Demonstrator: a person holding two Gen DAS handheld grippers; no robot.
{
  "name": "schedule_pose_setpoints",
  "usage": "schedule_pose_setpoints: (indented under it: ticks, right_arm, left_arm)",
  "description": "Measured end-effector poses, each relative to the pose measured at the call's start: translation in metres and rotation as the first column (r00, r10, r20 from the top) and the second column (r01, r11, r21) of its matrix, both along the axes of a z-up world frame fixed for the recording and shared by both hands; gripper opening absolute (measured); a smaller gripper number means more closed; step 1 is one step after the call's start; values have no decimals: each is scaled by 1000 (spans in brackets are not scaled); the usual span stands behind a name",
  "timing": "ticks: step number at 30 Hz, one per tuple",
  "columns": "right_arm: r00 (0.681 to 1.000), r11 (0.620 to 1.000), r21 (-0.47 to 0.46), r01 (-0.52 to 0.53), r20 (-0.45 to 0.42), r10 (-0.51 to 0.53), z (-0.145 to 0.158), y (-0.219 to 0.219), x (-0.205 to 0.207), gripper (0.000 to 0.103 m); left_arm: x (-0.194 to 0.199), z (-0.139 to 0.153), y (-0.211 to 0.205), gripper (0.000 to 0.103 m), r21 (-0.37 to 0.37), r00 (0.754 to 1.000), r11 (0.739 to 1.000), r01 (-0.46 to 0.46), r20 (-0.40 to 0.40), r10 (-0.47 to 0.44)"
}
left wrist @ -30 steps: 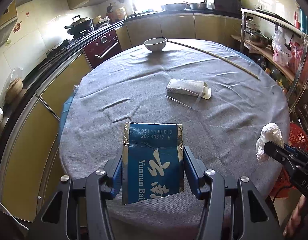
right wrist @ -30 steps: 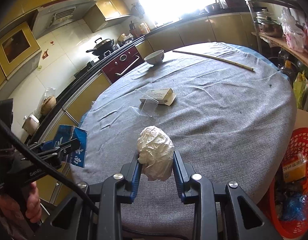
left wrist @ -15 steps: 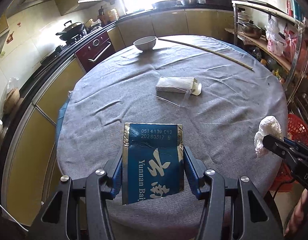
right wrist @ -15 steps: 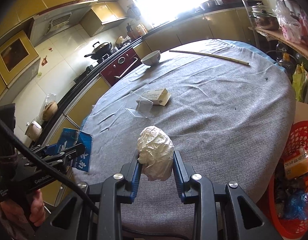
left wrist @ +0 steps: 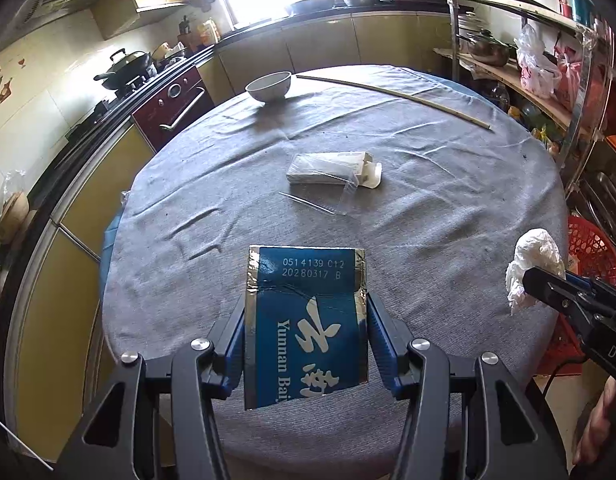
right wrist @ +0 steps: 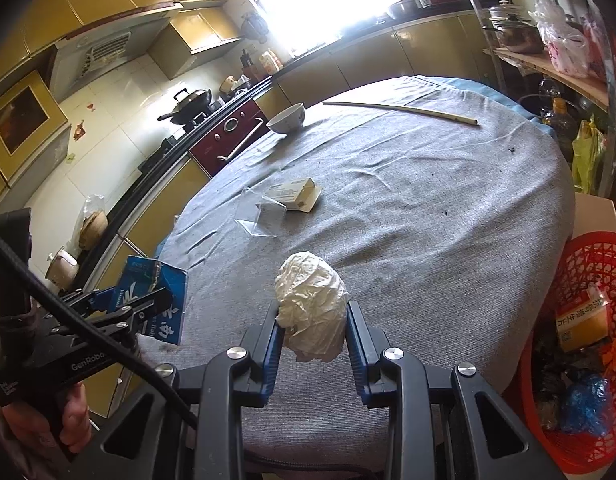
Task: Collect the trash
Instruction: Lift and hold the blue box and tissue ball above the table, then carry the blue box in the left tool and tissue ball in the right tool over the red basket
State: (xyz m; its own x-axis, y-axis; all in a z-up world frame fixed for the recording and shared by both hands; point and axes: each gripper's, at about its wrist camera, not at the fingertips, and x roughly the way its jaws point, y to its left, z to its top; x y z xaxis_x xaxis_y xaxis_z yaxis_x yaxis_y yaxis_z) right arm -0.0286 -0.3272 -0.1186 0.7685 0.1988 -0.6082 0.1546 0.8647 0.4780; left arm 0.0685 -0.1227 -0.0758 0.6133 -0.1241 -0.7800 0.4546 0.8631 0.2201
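My left gripper point(left wrist: 305, 312) is shut on a blue foil packet point(left wrist: 305, 320) with white lettering, held above the near edge of the round table. The right wrist view shows that packet point(right wrist: 159, 300) at the lower left. My right gripper point(right wrist: 312, 316) is shut on a crumpled white paper ball point(right wrist: 312, 302); the same paper ball point(left wrist: 534, 264) appears at the right edge of the left wrist view. On the grey tablecloth point(left wrist: 428, 184) lie a small white carton point(left wrist: 332, 168) and a clear plastic wrapper point(left wrist: 328, 200).
A white bowl point(left wrist: 269, 85) and a long thin stick point(left wrist: 392, 95) lie at the table's far side. A red mesh basket point(right wrist: 588, 320) holding trash stands on the floor right of the table. Kitchen cabinets, a stove and a metal shelf rack surround the table.
Both grippers have drifted back toward the table's near edge with their loads still held; the carton and bowl look farther away. Neither grip has altered.
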Motion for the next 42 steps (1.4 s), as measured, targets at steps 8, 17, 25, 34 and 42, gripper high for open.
schedule_pose_setpoints:
  ticks: [8,17,25,34,42]
  right_arm:
    - [1000,1000,-2,2,-9,-2,-3,-4,-2,33]
    - [1000,1000,6,20,-10,-20,-4,-15,-9,33]
    - [999,999,19,46,-5,-46,-5,-25,-18,33]
    - [997,996,31,82,3,-82,-3,-39,-30,33]
    - [992,991,36,129,5,-129,-3,-56,-42,33]
  left_arm:
    - [-2,-4,-11,56,7,1000,1000,22,-8,-22]
    - [-7,-5,-25,56,14,999,999,46,-12,-46]
    - [-14,-4,-41,56,28,996,996,87,-3,-87]
    - [-27,-2,-63,56,40,989,988,148,12,-149]
    - [-40,-2,-87,56,47,974,974,223,20,-224]
